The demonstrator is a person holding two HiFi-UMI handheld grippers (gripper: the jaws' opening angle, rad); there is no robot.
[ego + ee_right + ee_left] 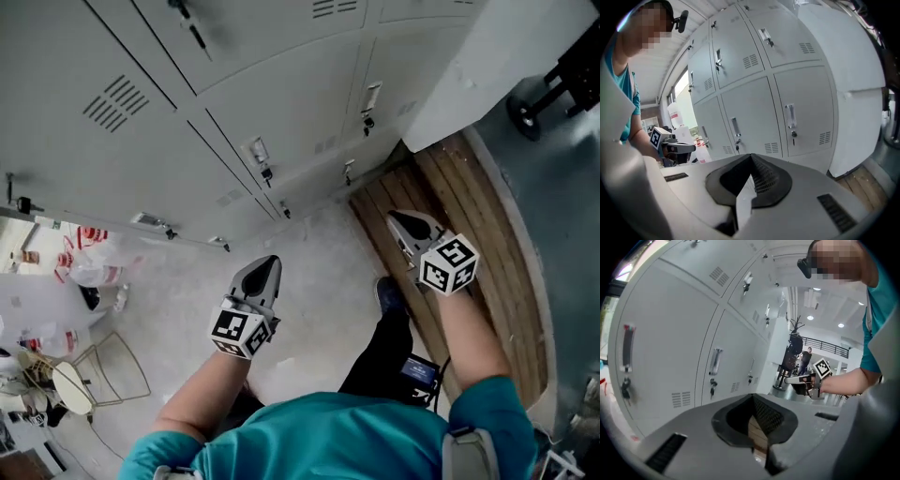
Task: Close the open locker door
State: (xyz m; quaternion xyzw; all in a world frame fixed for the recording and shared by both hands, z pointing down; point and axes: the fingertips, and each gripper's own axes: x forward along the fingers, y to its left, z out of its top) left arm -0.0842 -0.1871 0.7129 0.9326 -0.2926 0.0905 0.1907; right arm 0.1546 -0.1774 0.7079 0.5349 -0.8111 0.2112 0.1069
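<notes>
locker doors (750,112) — six, all shut — face left gripper (266,270) and right gripper (404,221), fingers closed, empty.

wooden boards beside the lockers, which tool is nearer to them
Right. The right tool hangs over the left edge of the wooden boards in the head view; the left tool is further left, over the pale floor, apart from them.

Bright, even light on the grey lockers (281,112) — shadows soft. Right of them ceiling lamps (810,318) glow; left of them a window (682,85) blows out. Gripper views bow the lockers, corners black.
</notes>
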